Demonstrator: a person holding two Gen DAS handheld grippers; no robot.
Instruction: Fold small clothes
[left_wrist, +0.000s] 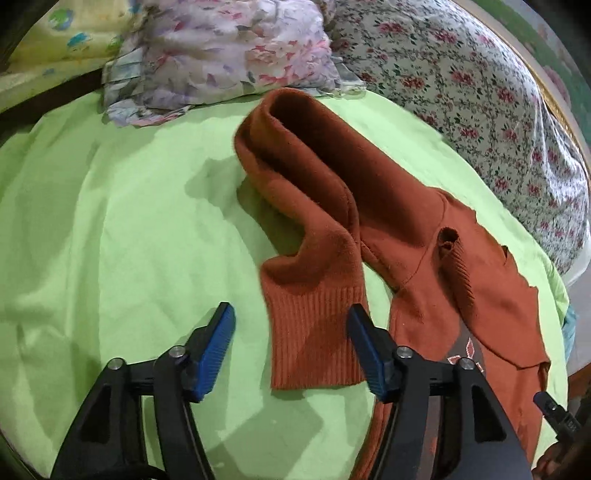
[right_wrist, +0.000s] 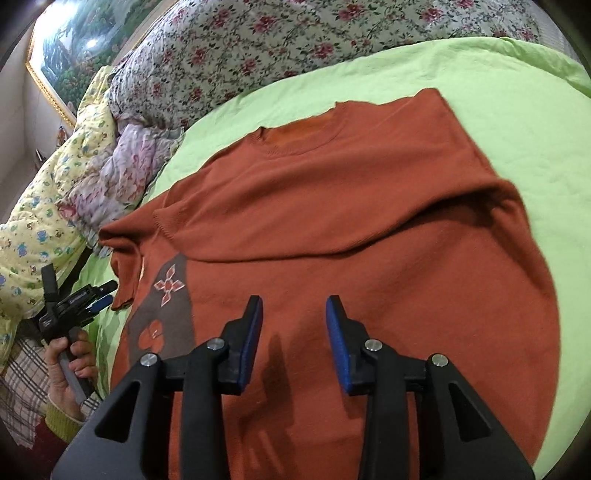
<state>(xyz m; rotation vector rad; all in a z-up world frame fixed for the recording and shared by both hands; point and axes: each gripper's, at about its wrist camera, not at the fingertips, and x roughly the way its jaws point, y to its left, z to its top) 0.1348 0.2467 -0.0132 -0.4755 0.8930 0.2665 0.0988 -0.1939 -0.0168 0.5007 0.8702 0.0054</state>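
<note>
Rust-orange knitted sweater (right_wrist: 332, 229) lying front-down on the light green sheet (right_wrist: 517, 122) that covers the bed, its neckline toward the flowered quilt (right_wrist: 258, 40) at the sheet's far edge. One sleeve is already turned in across the body, forming a rounded fold below the collar; the other sleeve (left_wrist: 314, 229) lies doubled back, its ribbed cuff flat on the sheet. The left gripper (left_wrist: 291, 321) hovers over that cuff with its blue pads spread wide on either side and pressing on nothing. The right gripper (right_wrist: 294, 306) hangs above the lower body of the sweater, its pads parted by a moderate gap and likewise empty. Judged from the lie of the cloth, the sleeve stage is about complete; folding the hem up toward the collar, and any final halving, remain. Bare sheet extends broadly to the cuff side and beyond the shoulder on the other side, leaving free room for both hands. A crumpled pastel cloth (left_wrist: 221, 51) and the quilt crowd only the far edge, near the collar.
</note>
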